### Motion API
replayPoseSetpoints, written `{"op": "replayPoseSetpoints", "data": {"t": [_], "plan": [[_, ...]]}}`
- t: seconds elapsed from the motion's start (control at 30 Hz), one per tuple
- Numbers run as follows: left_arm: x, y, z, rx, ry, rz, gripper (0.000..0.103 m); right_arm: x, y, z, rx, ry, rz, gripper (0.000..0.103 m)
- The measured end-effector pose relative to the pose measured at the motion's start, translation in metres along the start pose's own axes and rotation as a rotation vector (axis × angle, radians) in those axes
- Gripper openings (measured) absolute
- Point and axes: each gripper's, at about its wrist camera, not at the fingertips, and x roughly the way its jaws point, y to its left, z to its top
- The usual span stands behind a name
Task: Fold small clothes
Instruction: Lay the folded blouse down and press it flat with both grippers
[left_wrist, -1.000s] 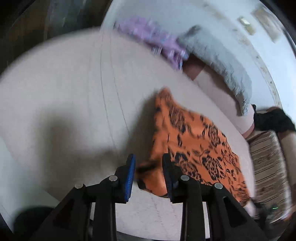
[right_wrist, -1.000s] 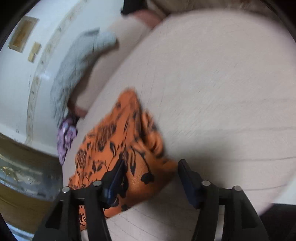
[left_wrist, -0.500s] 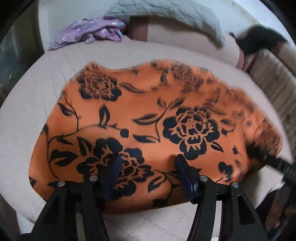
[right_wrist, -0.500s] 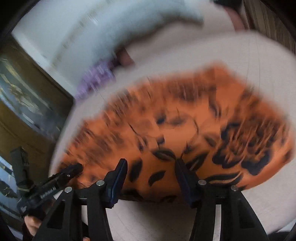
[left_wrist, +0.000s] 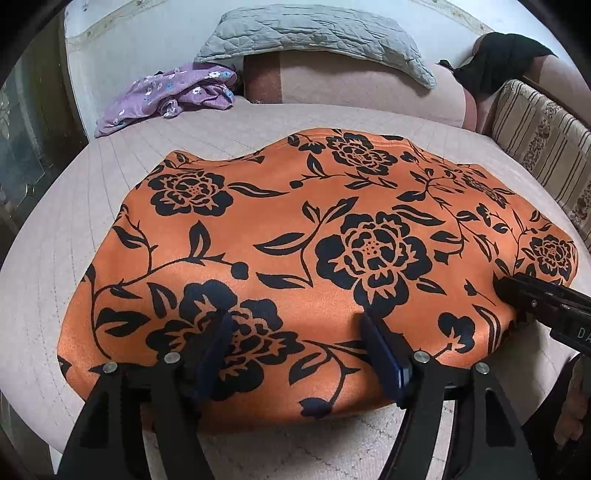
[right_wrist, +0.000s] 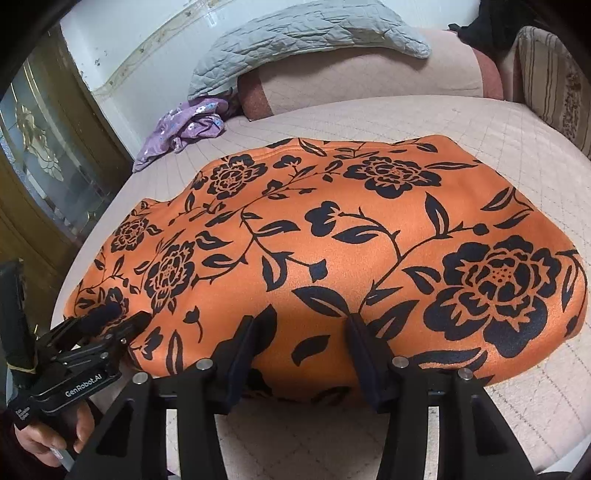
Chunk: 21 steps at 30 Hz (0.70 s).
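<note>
The orange garment printed with black roses and leaves (left_wrist: 295, 236) lies spread almost flat in the middle of the pale quilted bed cover (left_wrist: 258, 122), its near hem just beside both claws, its far edge rippling a little. It looks thin, smooth and faintly glossy — light to lift, wholly limp, and likely to slide over itself and over the bedding when dragged, so a fold will probably need setting down gently or it may creep. The left gripper (left_wrist: 295, 350) hangs over the near hem with its jaws opening wide, cloth beneath them but nothing pinched between the pads. The right gripper (right_wrist: 299, 350) sits over the near hem further along, jaws about half spread and narrowing only slightly; the cloth lies under them and I see no pinch there either. The best hold, I judge, is at the two near corners, taking the doubled hem edge between the pads — a seam gives more bite than a single slick layer. A crumpled purple flowered cloth (left_wrist: 166, 96) lies well apart by the grey quilted pillow (left_wrist: 314, 33)
</note>
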Motion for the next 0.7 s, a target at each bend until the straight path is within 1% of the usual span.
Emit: {"op": "replayPoseSetpoints", "data": {"t": [0.43, 0.7], "plan": [[0.0003, -0.0018, -0.0005, 0.001, -0.007, 0.011, 0.074, 0.0024, 0.0001, 0.002, 0.002, -0.001, 0.008, 0.056], [-0.0017, -0.0044, 0.0008, -0.001, -0.009, 0.038, 0.076, 0.0016, -0.0017, 0.0014, -0.005, -0.013, 0.033, 0.056]]}}
